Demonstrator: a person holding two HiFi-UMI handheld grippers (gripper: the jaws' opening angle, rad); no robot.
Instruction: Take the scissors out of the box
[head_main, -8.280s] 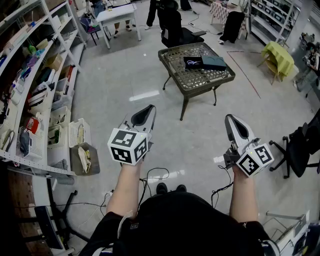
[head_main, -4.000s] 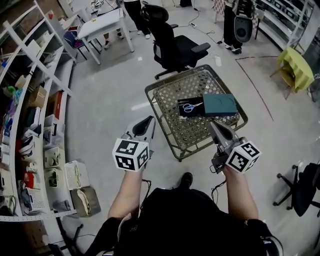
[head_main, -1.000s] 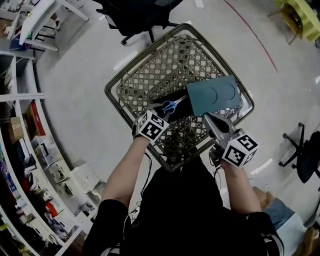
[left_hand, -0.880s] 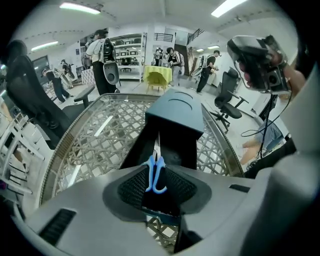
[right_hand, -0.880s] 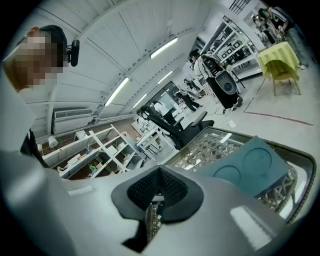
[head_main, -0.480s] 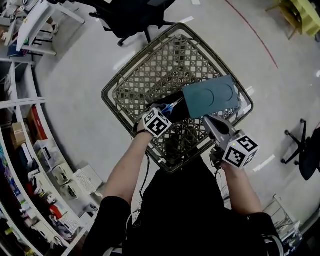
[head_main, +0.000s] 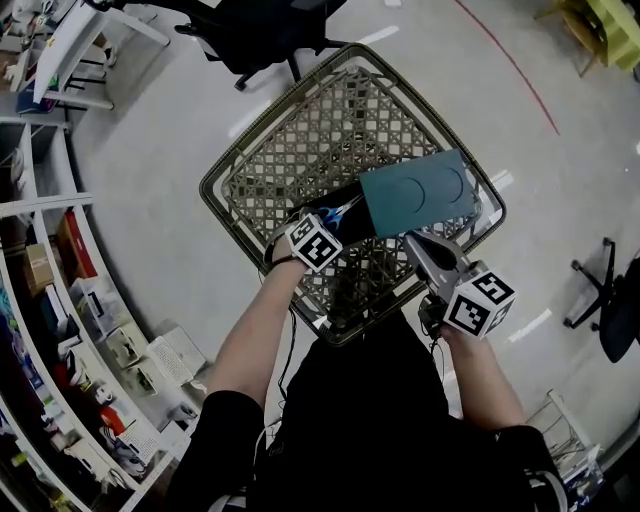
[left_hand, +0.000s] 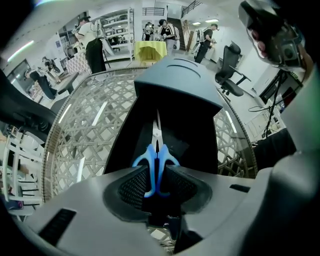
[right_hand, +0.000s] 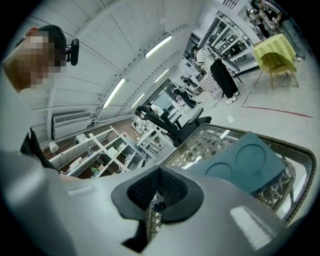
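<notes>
Clamping blue scissors (left_hand: 156, 156) by handles inside black box (left_hand: 200, 125) w/ L gripper (left_hand: 158, 175); R gripper (right_hand: 159, 174) jaws together.

The person wears a black short-sleeved top (head_main: 360, 425). The left gripper (left_hand: 157, 181) and the right gripper (right_hand: 159, 187) are smooth grey plastic with black dimpled pads (left_hand: 131, 186); each carries a white cube (head_main: 476, 303) printed with black square markers.

A pale, glossy floor (head_main: 150, 180) bears a red line (head_main: 510, 68). White shelving (head_main: 40, 205) lines the left side. A black office chair (head_main: 268, 32) stands beyond the wicker table (head_main: 300, 130).
</notes>
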